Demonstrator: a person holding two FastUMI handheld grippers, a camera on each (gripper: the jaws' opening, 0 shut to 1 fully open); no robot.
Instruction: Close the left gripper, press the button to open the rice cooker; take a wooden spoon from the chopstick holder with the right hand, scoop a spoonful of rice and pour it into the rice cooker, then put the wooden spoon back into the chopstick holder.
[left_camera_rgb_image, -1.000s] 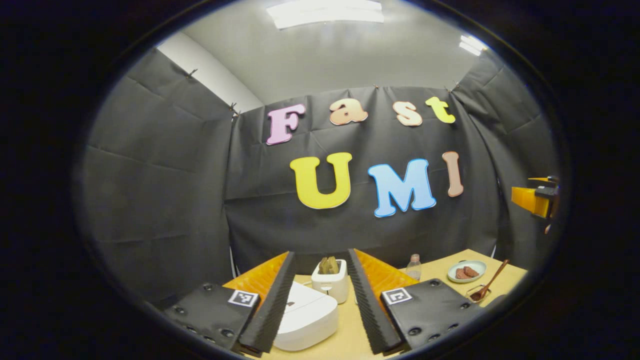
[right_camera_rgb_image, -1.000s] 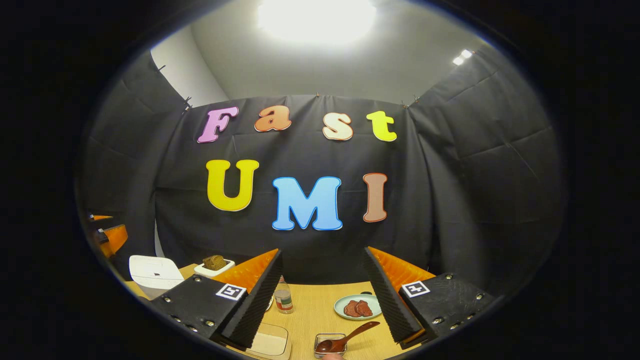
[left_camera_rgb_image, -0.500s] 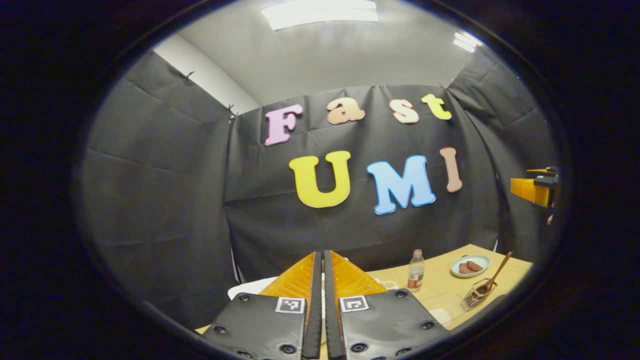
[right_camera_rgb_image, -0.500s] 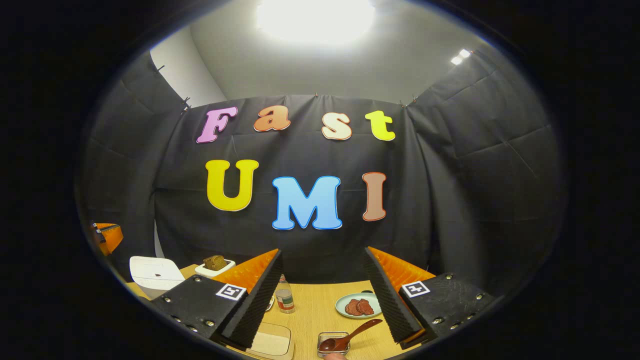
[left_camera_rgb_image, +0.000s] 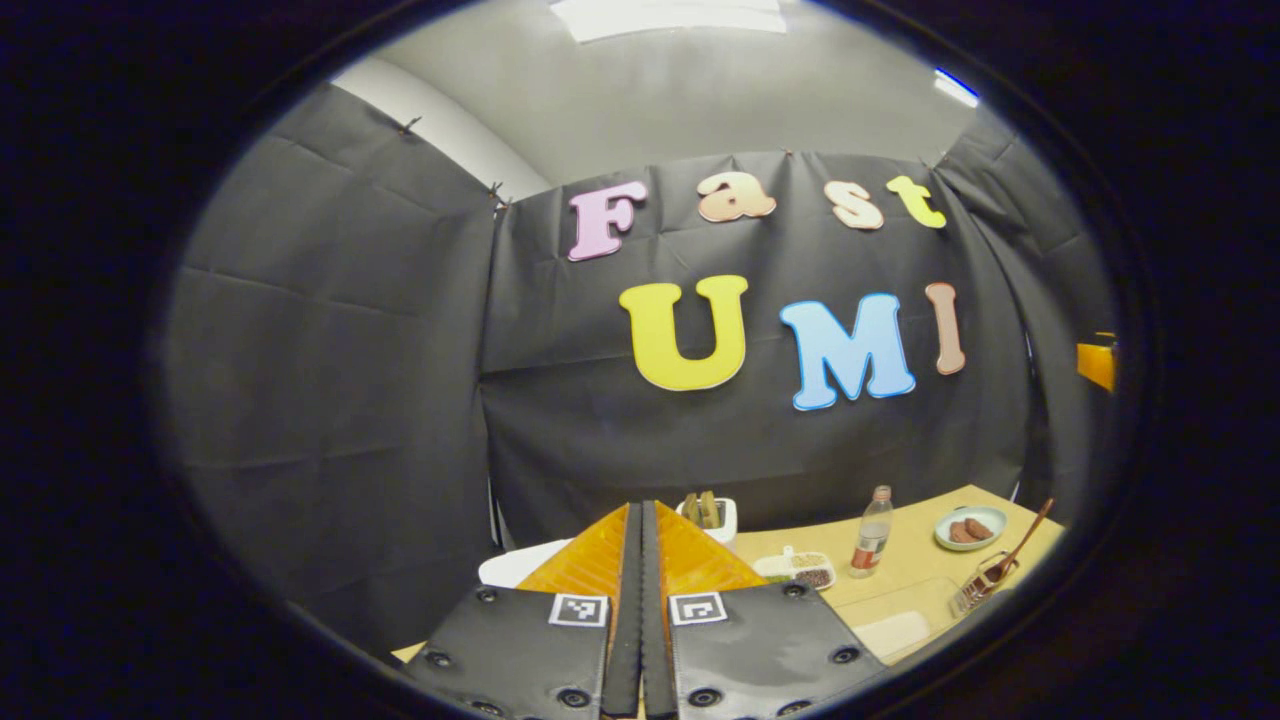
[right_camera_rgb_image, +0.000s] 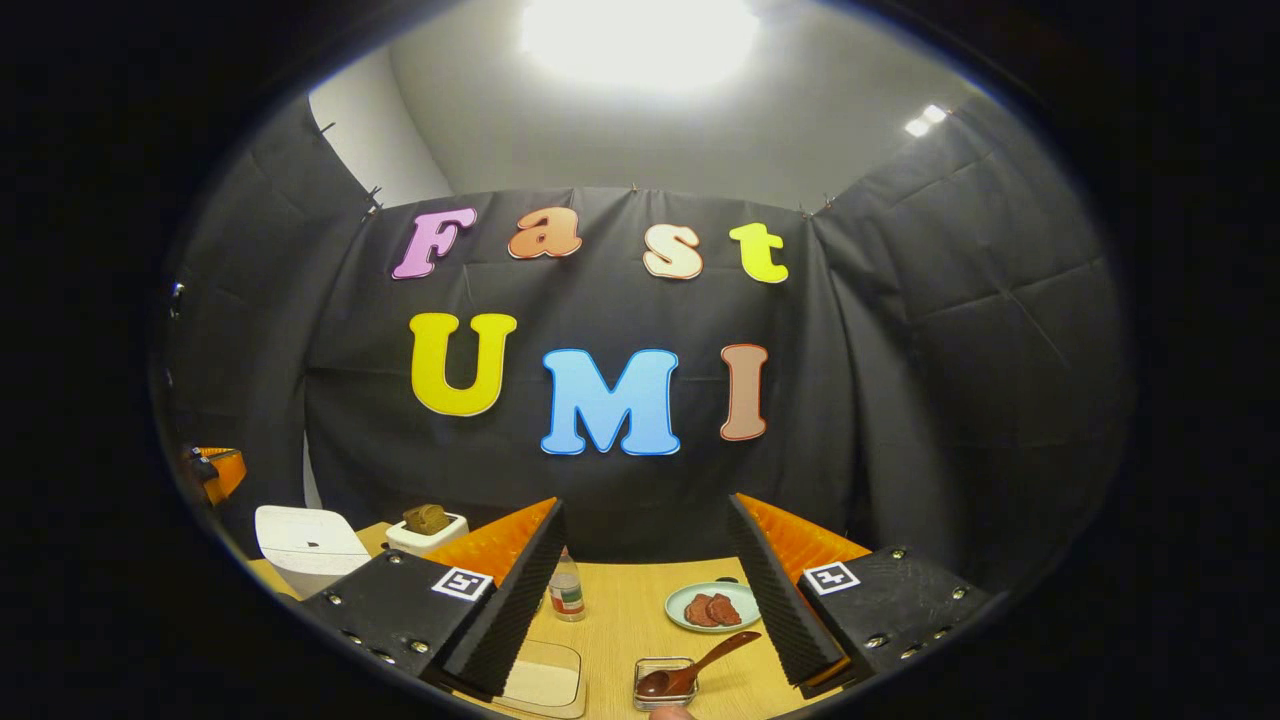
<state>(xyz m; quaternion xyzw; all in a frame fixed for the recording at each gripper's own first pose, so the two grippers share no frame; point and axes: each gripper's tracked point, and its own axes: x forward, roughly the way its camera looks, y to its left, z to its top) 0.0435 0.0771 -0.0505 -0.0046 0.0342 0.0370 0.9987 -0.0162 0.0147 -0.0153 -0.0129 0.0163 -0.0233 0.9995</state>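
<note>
My left gripper (left_camera_rgb_image: 641, 506) is shut with nothing between its fingers, held above the table's left end. The white rice cooker (left_camera_rgb_image: 510, 566) peeks out behind those fingers; in the right gripper view the rice cooker (right_camera_rgb_image: 305, 543) stands at the far left with its lid down. My right gripper (right_camera_rgb_image: 645, 515) is open and empty, up over the table. Below it a wooden spoon (right_camera_rgb_image: 700, 666) leans in the small wire chopstick holder (right_camera_rgb_image: 662, 688). The left gripper view has the spoon (left_camera_rgb_image: 1022, 547) and the holder (left_camera_rgb_image: 978, 594) at the far right. A clear rice container (right_camera_rgb_image: 540, 685) lies left of the holder.
On the wooden table (right_camera_rgb_image: 625, 620) stand a white toaster with bread (right_camera_rgb_image: 425, 528), a small bottle (right_camera_rgb_image: 566, 592) and a plate of meat slices (right_camera_rgb_image: 712, 607). A small dish (left_camera_rgb_image: 800, 568) sits near the bottle (left_camera_rgb_image: 872, 545). The left gripper (right_camera_rgb_image: 215, 470) hangs at the left edge.
The left gripper went from open to shut within the last second, then turned slightly left. The right gripper has hardly moved and stays open.
</note>
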